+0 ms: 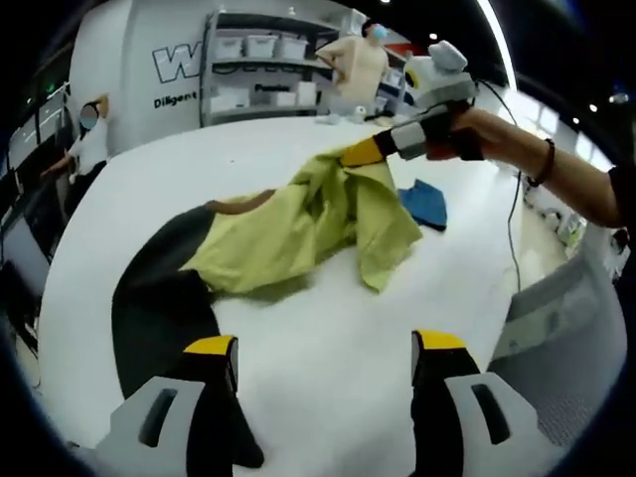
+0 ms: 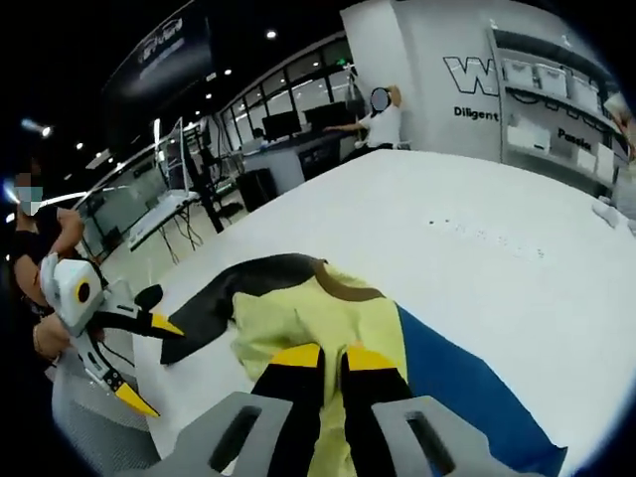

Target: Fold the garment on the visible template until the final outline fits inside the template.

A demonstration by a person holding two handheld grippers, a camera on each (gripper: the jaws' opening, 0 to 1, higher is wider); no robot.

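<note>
The right claw [image 2: 333, 358] sits at the bottom centre of the right gripper view with its yellow-tipped jaws pressed together on a bunch of the yellow-green garment [image 2: 318, 323]; in the left gripper view the same claw comes in from the upper right [image 1: 370, 151], pinching the cloth's raised edge and lifting it off the white bench [image 1: 328, 368]. The left claw [image 1: 325, 348] stands at the bottom of its own view with jaws spread wide and nothing between them, hovering over bare bench well apart from the cloth; it also shows at the left edge of the right gripper view [image 2: 149, 363], spread likewise. The garment [image 1: 308, 224] lies crumpled in the middle of the left gripper view, partly over a dark sheet [image 1: 159, 308] that I take to be the template, though from here I can't be sure of its full outline. A blue cloth [image 1: 425, 204] lies just beside the garment toward the right, and shelves [image 1: 268, 65] stand in the upper background. By my reckoning the folding is barely begun: the garment is heaped and spills past the dark shape, so it wants spreading flat, then folding down until its outline sits inside.
</note>
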